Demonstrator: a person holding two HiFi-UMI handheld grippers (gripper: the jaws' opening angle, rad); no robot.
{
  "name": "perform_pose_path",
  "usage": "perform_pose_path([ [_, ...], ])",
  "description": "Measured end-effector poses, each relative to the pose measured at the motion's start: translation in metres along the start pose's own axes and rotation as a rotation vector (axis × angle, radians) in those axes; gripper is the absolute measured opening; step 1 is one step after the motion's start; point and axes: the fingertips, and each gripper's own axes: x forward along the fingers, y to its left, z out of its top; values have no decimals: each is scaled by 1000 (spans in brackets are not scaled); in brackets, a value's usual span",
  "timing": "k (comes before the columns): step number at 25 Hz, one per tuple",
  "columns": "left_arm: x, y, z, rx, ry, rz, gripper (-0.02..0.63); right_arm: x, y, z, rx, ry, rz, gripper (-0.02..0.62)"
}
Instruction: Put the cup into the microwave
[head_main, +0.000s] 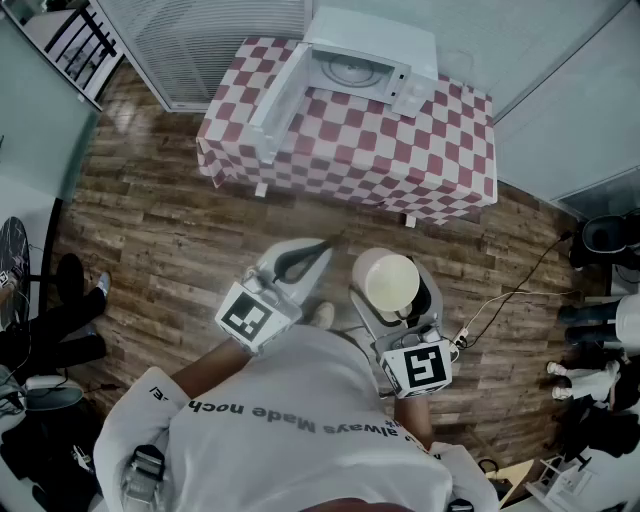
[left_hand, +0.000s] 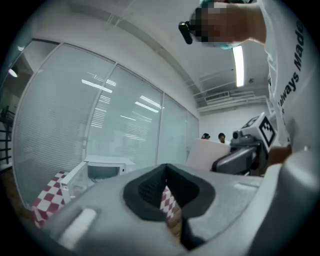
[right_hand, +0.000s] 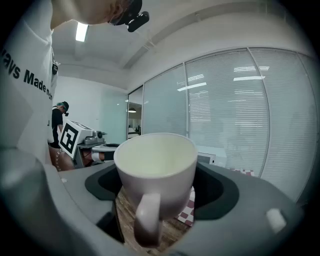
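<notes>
– Since the cup (head_main: 390, 282) has to end up inside the microwave (head_main: 355, 68), where is it from there?
– Well out in front of the microwave's open mouth and a little to its right, over the wooden floor (head_main: 170, 230), not yet over the checked surface (head_main: 400, 150) the microwave stands on. The door (head_main: 278, 95) hangs wide on the microwave's left side, so I judge the way in to be free.
– Which tongs are nearer to it?
– The two are about level, both well short of the microwave. The right tongs (head_main: 392, 287) already have the cup, so I think only they need to travel, straight ahead toward the mouth.
– How does the cup sit?
– Upright, mouth up, so its long axis is vertical. In the right gripper view its handle points back at the camera, away from the microwave.
– And the grip?
– The right tongs (right_hand: 156, 192) are spread wide, with their pads pressed on the cup's (right_hand: 156, 170) two sides. The cup looks empty.
– The left tongs?
– The left tongs (head_main: 318, 250) are closed to a point with nothing between them. They are aimed level toward the microwave (left_hand: 105, 171), just left of the cup.
</notes>
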Motion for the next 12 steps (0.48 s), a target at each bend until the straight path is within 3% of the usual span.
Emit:
perform_pose_path([
  [12,28,-16,-12,23,24,0,5,-18,-29,-4,22,-28,6,422],
])
